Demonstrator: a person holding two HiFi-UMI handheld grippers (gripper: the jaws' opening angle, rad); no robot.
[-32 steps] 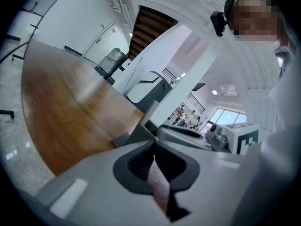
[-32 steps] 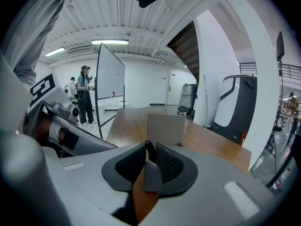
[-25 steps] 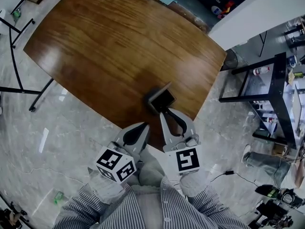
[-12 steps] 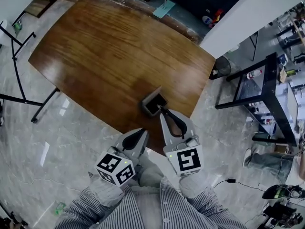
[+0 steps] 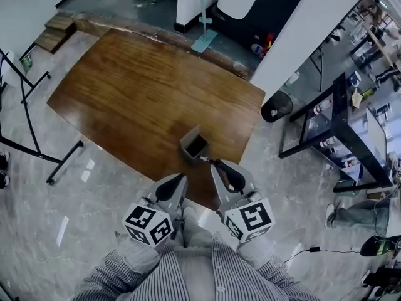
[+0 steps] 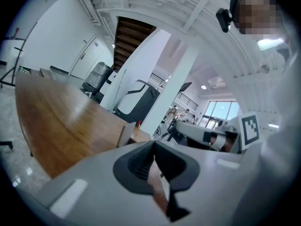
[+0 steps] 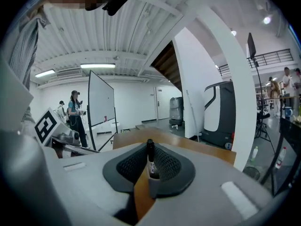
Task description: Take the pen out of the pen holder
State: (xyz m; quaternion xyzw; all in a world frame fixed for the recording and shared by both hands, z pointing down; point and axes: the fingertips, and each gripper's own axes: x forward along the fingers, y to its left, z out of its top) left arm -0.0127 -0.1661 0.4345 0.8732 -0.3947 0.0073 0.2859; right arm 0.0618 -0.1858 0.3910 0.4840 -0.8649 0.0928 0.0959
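A small dark grey pen holder [image 5: 194, 145] stands open-topped near the front edge of the brown wooden table [image 5: 144, 93]. My right gripper [image 5: 210, 162] hovers just in front of the holder, shut on a black pen [image 7: 150, 157] that stands upright between its pads; the pen's pale end [image 5: 204, 160] pokes out at the fingertips. My left gripper [image 5: 183, 177] is beside it, nearer to me, shut with nothing in it. From the left gripper view the pen holder [image 6: 125, 135] shows beyond the jaws.
A black metal rack [image 5: 341, 127] with bottles and a black bin [image 5: 276, 107] stand right of the table. Black stand legs [image 5: 28, 99] are at the left. A mop [image 5: 203, 39] leans behind the table. A person [image 7: 75, 117] stands by a whiteboard.
Both grippers have risen and drawn back toward me. The right gripper's tip, which was at the holder's mouth, now holds the pen clear of the holder.
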